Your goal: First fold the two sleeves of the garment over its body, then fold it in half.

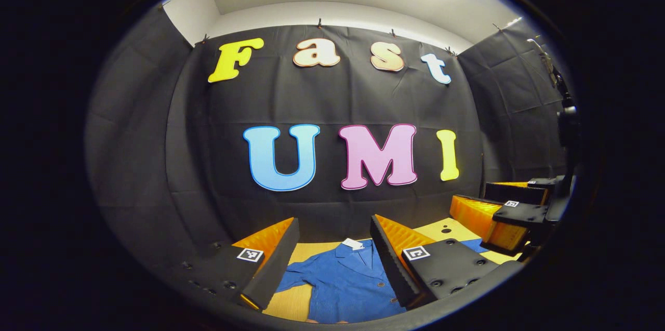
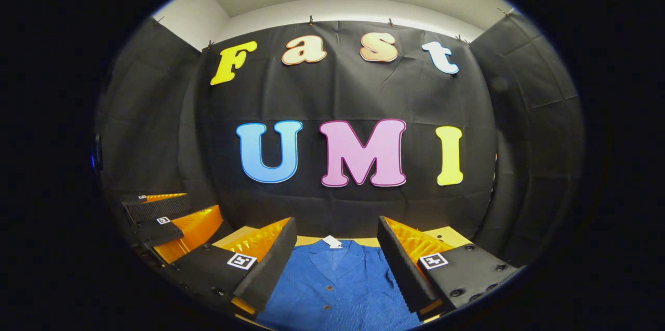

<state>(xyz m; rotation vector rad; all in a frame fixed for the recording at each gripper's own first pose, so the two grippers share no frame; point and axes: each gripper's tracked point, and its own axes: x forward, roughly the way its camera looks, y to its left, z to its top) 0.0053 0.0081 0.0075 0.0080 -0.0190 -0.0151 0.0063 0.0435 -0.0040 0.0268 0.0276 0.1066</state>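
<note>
Wooden table (image 1: 296,300), blue shirt (image 2: 332,284) flat, collar toward wall

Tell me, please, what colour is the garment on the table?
The garment is plain blue, with a white tag at its collar; the right gripper view shows it best.

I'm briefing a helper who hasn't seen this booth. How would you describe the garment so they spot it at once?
Start at the black cloth back wall and drop to the pale wooden table below it. Lying flat there, collar toward the wall, is a blue buttoned shirt with a small white neck tag. It is the one soft blue thing on the table.
</note>
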